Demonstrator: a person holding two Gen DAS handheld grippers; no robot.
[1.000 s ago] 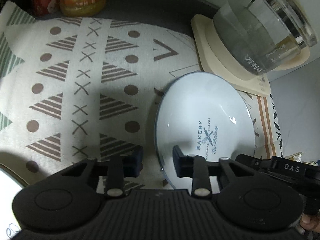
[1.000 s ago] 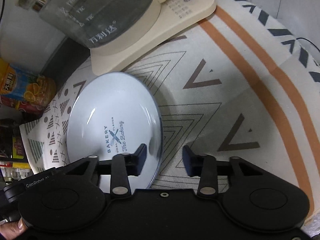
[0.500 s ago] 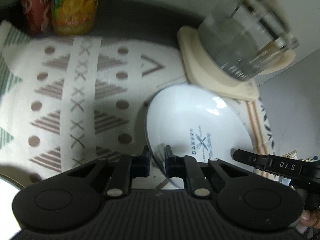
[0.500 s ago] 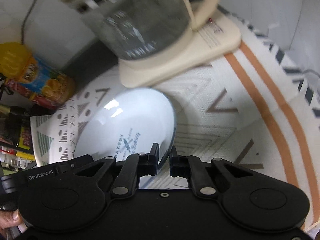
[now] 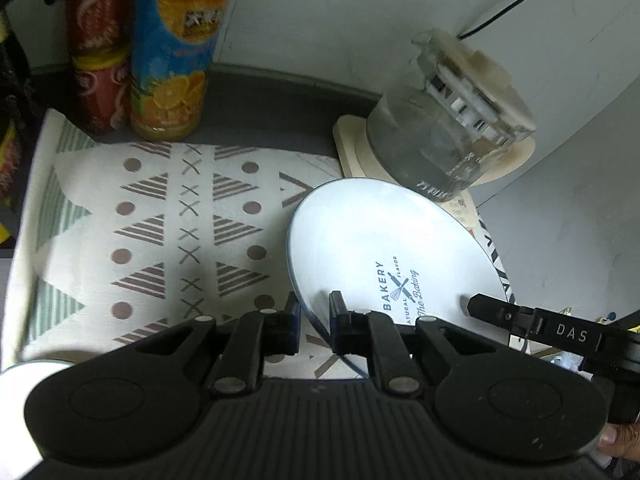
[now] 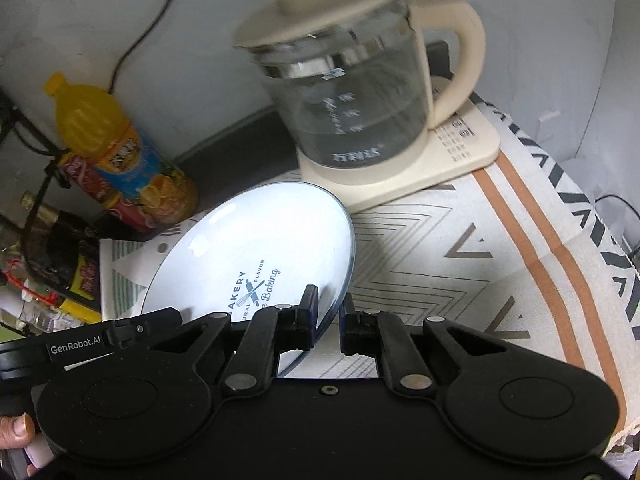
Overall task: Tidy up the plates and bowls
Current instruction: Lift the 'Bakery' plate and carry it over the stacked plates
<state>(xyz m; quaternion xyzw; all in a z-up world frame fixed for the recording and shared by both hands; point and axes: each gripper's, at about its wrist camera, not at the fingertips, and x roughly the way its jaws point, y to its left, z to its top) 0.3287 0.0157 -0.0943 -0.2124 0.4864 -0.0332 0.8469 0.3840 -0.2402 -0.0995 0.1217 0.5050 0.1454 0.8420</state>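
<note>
A pale blue plate (image 5: 384, 240) printed "BAKERY" is held above the patterned cloth, tilted. My left gripper (image 5: 314, 320) is shut on its left rim, one finger on each side of the edge. In the right wrist view the same plate (image 6: 248, 248) shows with my right gripper (image 6: 329, 320) shut on its right rim. Each gripper's black body appears in the other's view at the plate's far side. A second white dish (image 5: 24, 376) peeks in at the lower left of the left wrist view, mostly hidden.
A glass kettle (image 6: 352, 92) on a cream base (image 6: 400, 176) stands just behind the plate. An orange juice bottle (image 5: 172, 48) and a red can (image 5: 96, 40) stand at the back left. The patterned cloth (image 5: 160, 232) covers the table; a wall lies close behind.
Both grippers closed on the plate's opposite rims and raised it off the cloth. The views pulled up and back, so the kettle and bottles now show more fully.
</note>
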